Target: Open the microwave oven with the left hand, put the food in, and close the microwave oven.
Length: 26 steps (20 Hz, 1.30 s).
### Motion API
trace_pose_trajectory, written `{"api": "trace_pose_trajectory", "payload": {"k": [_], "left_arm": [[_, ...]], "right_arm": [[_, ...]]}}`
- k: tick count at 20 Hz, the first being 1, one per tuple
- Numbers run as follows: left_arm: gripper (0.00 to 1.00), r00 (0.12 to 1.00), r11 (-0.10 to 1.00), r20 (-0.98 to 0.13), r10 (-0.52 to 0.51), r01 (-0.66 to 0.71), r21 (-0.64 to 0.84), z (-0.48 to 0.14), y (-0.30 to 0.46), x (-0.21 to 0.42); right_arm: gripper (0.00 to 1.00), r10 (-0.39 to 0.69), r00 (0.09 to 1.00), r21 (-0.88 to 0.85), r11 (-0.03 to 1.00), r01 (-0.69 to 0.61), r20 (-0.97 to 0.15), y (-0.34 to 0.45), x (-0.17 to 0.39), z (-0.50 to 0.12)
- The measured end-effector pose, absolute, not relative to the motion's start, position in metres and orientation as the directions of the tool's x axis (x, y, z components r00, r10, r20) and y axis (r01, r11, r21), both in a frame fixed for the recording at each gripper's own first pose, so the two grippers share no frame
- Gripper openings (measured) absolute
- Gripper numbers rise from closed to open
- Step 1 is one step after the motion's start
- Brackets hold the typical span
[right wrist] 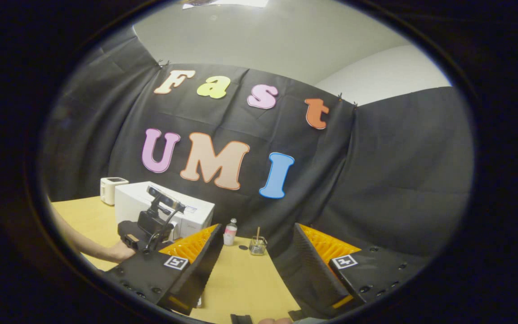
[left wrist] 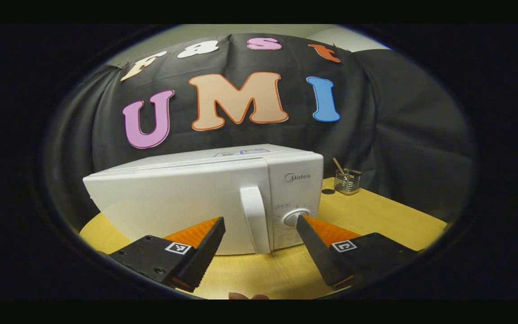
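In the left gripper view a white microwave (left wrist: 205,198) stands on the wooden table (left wrist: 376,216) with its door shut. Its upright white handle (left wrist: 254,218) is at the door's right edge, beside the control dial (left wrist: 294,218). My left gripper (left wrist: 260,221) is open in front of the door, a short way off, and the handle lies in line with the gap between its fingers. My right gripper (right wrist: 257,231) is open and holds nothing, raised above the table (right wrist: 245,279) to the microwave's (right wrist: 196,213) right. A hand (right wrist: 119,251) holds the left gripper's body (right wrist: 149,227) before the microwave.
A small glass jar with a stick (left wrist: 347,181) and a dark disc (left wrist: 328,191) sit right of the microwave. A small bottle (right wrist: 229,232) stands near the jar (right wrist: 257,245). A white toaster-like box (right wrist: 111,189) is behind the microwave's far side. Black cloth walls the back.
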<state>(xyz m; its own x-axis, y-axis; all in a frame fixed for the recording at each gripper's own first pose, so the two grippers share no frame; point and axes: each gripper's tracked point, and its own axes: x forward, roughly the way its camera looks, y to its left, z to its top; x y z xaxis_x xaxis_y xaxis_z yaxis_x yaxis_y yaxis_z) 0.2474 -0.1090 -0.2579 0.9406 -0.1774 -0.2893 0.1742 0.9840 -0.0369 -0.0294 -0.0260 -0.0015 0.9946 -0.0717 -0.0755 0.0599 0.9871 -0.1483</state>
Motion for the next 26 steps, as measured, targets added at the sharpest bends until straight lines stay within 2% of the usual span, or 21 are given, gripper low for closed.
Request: {"api": "trace_pose_trajectory", "payload": {"k": [1, 9, 11, 12, 13, 14, 15, 16, 19, 21, 24, 26], "left_arm": [[1.0, 0.936, 0.985, -0.308, -0.172, 0.169, -0.036, -0.264, -0.108, 0.247], [0.92, 0.931, 0.992, -0.346, -0.119, 0.102, -0.068, -0.274, -0.102, 0.259], [0.8, 0.917, 0.993, -0.385, -0.107, 0.079, -0.088, -0.281, -0.099, 0.26], [0.67, 0.909, 0.992, -0.404, -0.103, 0.065, -0.105, -0.285, -0.097, 0.261], [0.58, 0.902, 0.989, -0.416, -0.117, 0.069, -0.13, -0.286, -0.098, 0.258], [0.44, 0.9, 0.986, -0.415, -0.133, 0.078, -0.148, -0.286, -0.103, 0.26], [0.39, 0.898, 0.986, -0.417, -0.142, 0.094, -0.135, -0.284, -0.108, 0.26], [0.24, 0.893, 0.989, -0.428, -0.14, 0.106, -0.104, -0.288, -0.109, 0.261], [0.16, 0.903, 0.986, -0.397, -0.164, 0.133, -0.105, -0.285, -0.108, 0.262], [0.07, 0.899, 0.984, -0.402, -0.174, 0.145, -0.103, -0.287, -0.108, 0.262], [0.0, 0.892, 0.983, -0.414, -0.182, 0.15, -0.111, -0.286, -0.107, 0.258], [0.0, 0.872, 0.98, -0.454, -0.184, 0.125, -0.156, -0.293, -0.106, 0.237]], "right_arm": [[0.99, -0.071, 0.994, -0.15, 0.987, 0.058, -0.08, -0.025, -0.029, -0.005], [0.97, -0.051, 0.993, -0.133, 0.99, 0.037, -0.106, -0.021, -0.03, -0.014], [0.97, -0.058, 0.993, -0.137, 0.99, 0.044, -0.102, -0.025, -0.03, -0.014], [0.97, -0.062, 0.993, -0.141, 0.989, 0.047, -0.105, -0.027, -0.032, -0.015], [0.97, -0.064, 0.992, -0.142, 0.989, 0.048, -0.109, -0.027, -0.033, -0.017], [0.99, -0.067, 0.992, -0.141, 0.989, 0.051, -0.11, -0.028, -0.034, -0.017], [0.99, -0.07, 0.991, -0.14, 0.989, 0.054, -0.112, -0.03, -0.034, -0.018], [0.99, -0.071, 0.991, -0.137, 0.989, 0.055, -0.116, -0.031, -0.035, -0.019], [0.97, -0.073, 0.99, -0.134, 0.989, 0.057, -0.124, -0.032, -0.037, -0.022], [0.97, -0.075, 0.989, -0.131, 0.99, 0.059, -0.124, -0.033, -0.036, -0.022], [0.97, -0.073, 0.99, -0.118, 0.991, 0.058, -0.124, -0.032, -0.037, -0.022], [0.97, -0.076, 0.99, -0.125, 0.99, 0.061, -0.117, -0.033, -0.035, -0.02]]}}
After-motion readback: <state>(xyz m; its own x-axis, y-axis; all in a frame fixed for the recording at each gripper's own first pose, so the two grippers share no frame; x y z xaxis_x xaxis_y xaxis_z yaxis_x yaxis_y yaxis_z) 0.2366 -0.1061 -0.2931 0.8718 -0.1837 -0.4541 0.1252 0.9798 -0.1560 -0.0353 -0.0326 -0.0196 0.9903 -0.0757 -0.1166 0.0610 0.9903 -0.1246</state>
